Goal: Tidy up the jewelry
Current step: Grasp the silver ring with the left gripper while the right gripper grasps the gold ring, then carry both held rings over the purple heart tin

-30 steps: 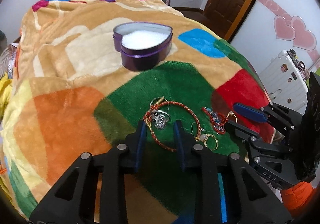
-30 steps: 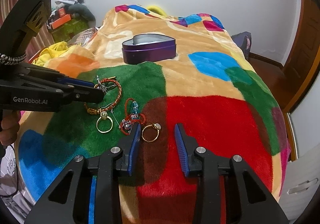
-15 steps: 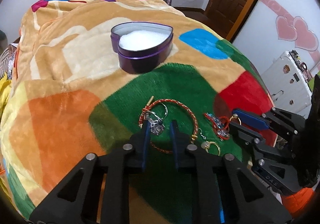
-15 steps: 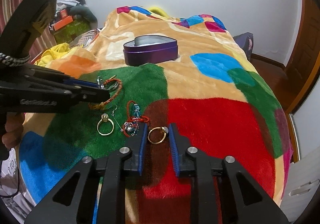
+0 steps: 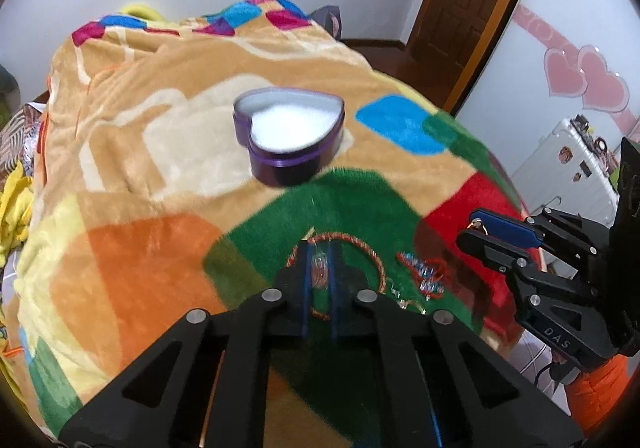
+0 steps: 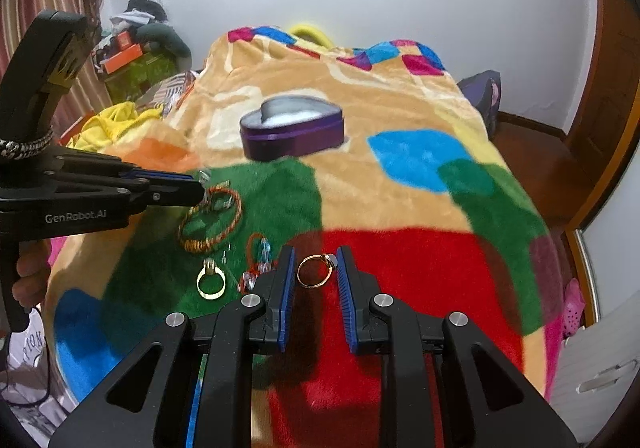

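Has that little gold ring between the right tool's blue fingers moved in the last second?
Yes. The gold ring lay on the blanket beside the beaded piece; now it sits lifted between the right gripper fingers.

The left gripper [image 5: 320, 268] has its jaws squeezed nearly together, pinching something small and shiny, while the right gripper [image 6: 316, 272] has its jaws closed snugly on both sides of a little gold ring [image 6: 315, 271].

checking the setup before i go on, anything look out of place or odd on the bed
Nothing looks damaged. The jewelry lies loose on the blanket, not in the open heart-shaped box: braided bracelet, gold hoop, beaded piece. A gold ring sits between the right claw's fingers.
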The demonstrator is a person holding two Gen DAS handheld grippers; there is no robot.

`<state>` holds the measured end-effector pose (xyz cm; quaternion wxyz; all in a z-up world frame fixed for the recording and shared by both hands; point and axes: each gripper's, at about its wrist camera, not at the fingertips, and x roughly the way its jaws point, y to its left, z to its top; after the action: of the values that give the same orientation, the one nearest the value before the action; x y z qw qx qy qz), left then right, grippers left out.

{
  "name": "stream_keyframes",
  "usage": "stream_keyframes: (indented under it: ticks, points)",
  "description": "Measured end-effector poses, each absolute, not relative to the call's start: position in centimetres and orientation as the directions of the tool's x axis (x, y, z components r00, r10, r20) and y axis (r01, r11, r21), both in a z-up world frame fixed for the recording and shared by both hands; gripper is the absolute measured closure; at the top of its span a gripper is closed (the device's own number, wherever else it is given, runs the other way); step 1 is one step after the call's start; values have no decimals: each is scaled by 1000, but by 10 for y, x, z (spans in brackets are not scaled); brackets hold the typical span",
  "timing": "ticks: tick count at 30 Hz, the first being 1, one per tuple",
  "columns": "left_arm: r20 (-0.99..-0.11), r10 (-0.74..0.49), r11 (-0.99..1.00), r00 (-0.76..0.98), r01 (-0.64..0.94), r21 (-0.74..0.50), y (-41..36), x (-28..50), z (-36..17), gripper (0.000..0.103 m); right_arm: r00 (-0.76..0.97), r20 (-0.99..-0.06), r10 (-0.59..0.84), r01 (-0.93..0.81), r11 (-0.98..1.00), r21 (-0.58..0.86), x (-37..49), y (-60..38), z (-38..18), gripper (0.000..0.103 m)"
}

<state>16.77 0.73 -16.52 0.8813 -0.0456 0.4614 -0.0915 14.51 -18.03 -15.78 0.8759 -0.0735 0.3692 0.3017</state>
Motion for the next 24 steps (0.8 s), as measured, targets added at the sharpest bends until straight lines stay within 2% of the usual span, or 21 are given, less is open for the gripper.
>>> stream_keyframes:
  ticks: [9,15,24]
  points:
    - [-804,-235,972,546,138,-190,10,167,-162,97,588,-647,486,-575,814,88,149,-175,-136,84]
    - [-850,-233,972,472,148,-184,1,165,-187,81,569,-660,490,-576,811,105,148,-174,-142,84]
    - [-853,-214,977,476,127,-174,3,171,-200,80,561,-667,489,-582,807,101,147,-175,-145,84]
